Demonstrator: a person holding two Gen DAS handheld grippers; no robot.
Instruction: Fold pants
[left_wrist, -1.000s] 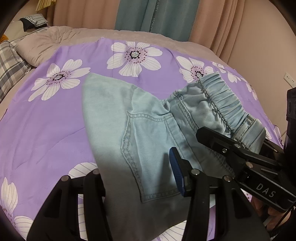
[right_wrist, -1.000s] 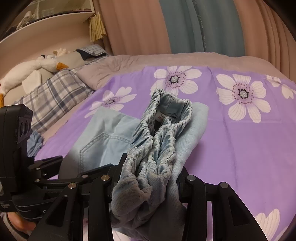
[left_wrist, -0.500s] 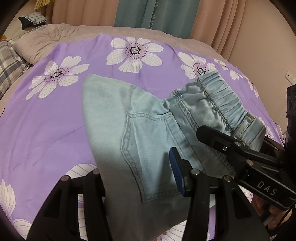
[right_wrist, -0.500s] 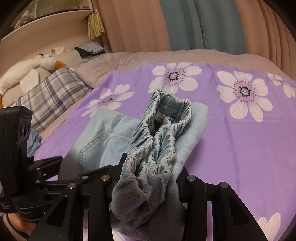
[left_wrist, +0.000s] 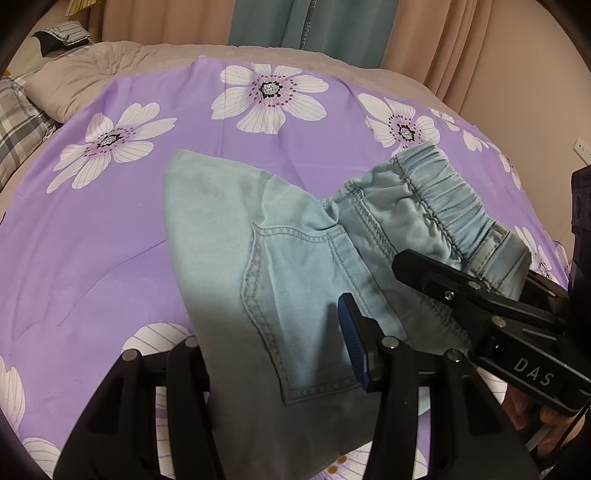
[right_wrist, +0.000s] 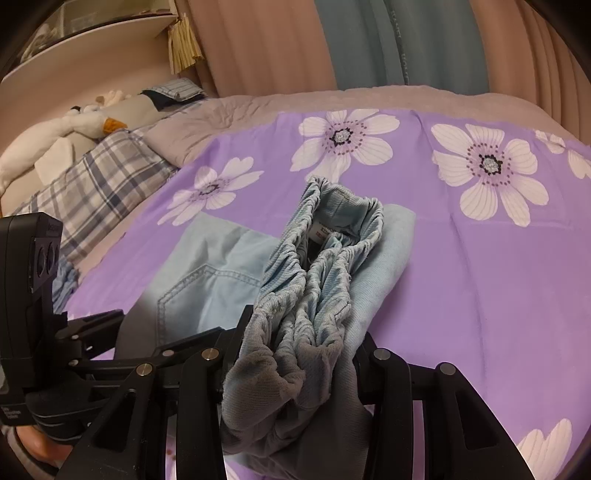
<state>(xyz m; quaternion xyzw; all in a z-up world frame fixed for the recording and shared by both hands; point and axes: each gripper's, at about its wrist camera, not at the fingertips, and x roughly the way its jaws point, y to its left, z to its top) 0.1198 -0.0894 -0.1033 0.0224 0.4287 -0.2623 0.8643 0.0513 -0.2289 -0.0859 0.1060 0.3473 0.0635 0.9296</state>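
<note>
With both the left gripper (left_wrist: 280, 354) and the right gripper (right_wrist: 299, 354) pinching the pants (left_wrist: 295, 258) near the waistband (right_wrist: 325, 258), keep edges level while folding.

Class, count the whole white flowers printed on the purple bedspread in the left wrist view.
3 whole flowers: upper left, top centre, upper right. Others are cut off or hidden by the pants.

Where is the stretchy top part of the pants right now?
The bunched waistband sits squeezed in the right gripper, above the purple flowered bedspread. In the left wrist view it shows at right, past the back pocket.
</note>
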